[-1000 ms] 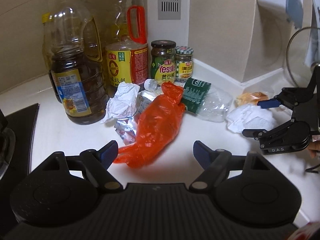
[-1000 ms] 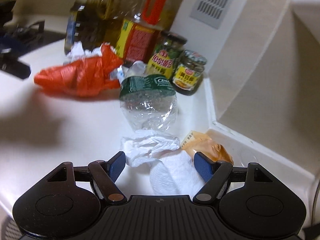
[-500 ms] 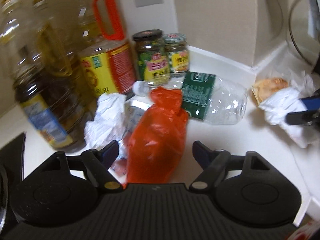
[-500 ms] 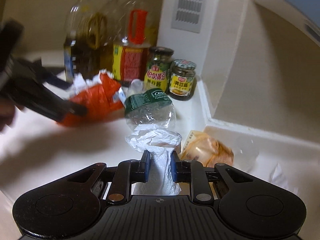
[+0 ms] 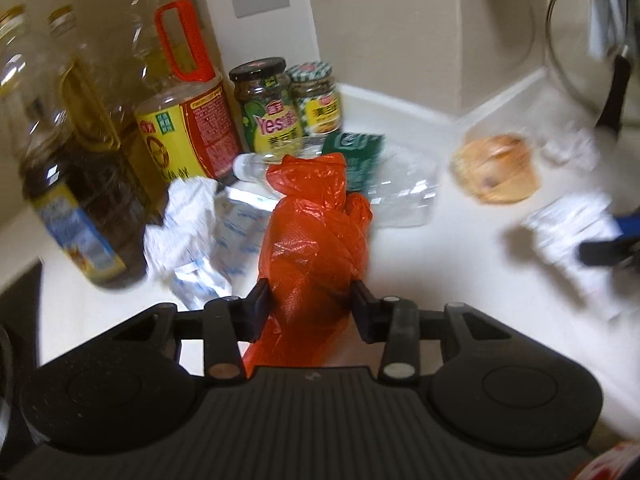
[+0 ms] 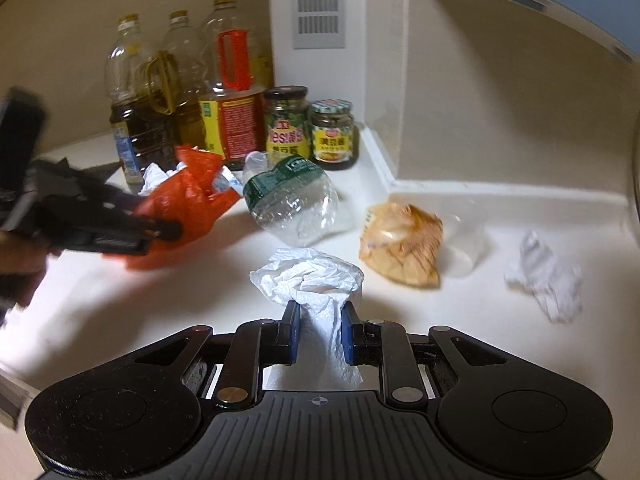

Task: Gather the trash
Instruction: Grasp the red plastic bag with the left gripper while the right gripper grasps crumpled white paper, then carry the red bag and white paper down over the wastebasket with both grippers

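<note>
An orange plastic bag (image 5: 316, 232) lies on the white counter (image 5: 460, 280) between the fingers of my left gripper (image 5: 308, 292). Its jaws are closing and the pads touch the bag's sides. My right gripper (image 6: 319, 316) is shut on a crumpled white paper towel (image 6: 308, 276), held just above the counter. In the right wrist view the left gripper (image 6: 160, 232) shows at the left, on the orange bag (image 6: 188, 200). Other trash includes a crushed clear bottle (image 6: 296, 204), a tan food wrapper (image 6: 400, 240), a clear cup (image 6: 468, 236) and a crumpled tissue (image 6: 544, 276).
Several oil bottles (image 5: 180, 112) and two jars (image 5: 272, 108) stand against the back wall. More crumpled paper (image 5: 180, 216) and a foil packet (image 5: 232, 224) lie left of the bag. A black stove edge (image 5: 16, 308) is at the far left, a glass lid (image 5: 580, 40) at the right.
My left gripper moved in over the orange bag and its jaws narrowed onto it. My right gripper shut on the white paper towel and lifted it, rolling level.
</note>
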Available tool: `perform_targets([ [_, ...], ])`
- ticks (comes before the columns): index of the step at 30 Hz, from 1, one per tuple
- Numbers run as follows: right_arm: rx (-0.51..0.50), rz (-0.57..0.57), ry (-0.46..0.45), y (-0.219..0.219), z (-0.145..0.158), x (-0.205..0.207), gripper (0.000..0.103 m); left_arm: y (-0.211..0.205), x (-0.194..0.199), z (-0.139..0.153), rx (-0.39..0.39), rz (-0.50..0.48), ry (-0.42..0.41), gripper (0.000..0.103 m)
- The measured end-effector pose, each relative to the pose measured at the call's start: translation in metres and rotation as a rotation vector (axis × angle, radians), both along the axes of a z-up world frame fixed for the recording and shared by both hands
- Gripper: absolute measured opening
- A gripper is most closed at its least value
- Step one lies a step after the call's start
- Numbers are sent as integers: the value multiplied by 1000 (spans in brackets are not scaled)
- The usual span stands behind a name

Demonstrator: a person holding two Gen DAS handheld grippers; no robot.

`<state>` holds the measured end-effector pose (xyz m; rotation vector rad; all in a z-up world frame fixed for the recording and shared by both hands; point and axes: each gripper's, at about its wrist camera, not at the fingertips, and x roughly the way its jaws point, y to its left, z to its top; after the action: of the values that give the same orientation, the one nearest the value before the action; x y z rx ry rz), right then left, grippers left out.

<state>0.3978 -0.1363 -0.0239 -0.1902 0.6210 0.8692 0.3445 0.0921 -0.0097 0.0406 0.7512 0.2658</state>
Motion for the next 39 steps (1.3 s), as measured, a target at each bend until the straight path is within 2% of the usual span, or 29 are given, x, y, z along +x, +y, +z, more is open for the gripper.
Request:
perform_targets([
  [4, 34, -49, 53, -14, 2, -16, 21, -15, -41, 14, -142, -8, -61, 38],
  [10, 59, -112, 80, -32, 4, -63, 21, -46, -98, 20, -261, -74, -85, 38],
  [15, 36, -165, 85, -41, 1, -115, 21, -66, -145, 11, -291, -143, -53, 38],
  [20, 3, -223, 103, -47, -15, -165, 21, -79, -184, -15, -327, -204, 18, 38],
  [28, -121, -282, 127, -40, -65, -217, 21, -84, -204, -67, -434, -186, 162, 38],
  [39, -225, -288, 238, -31, -126, -197, 21, -86, -196, -116, -479, -58, 280, 38],
])
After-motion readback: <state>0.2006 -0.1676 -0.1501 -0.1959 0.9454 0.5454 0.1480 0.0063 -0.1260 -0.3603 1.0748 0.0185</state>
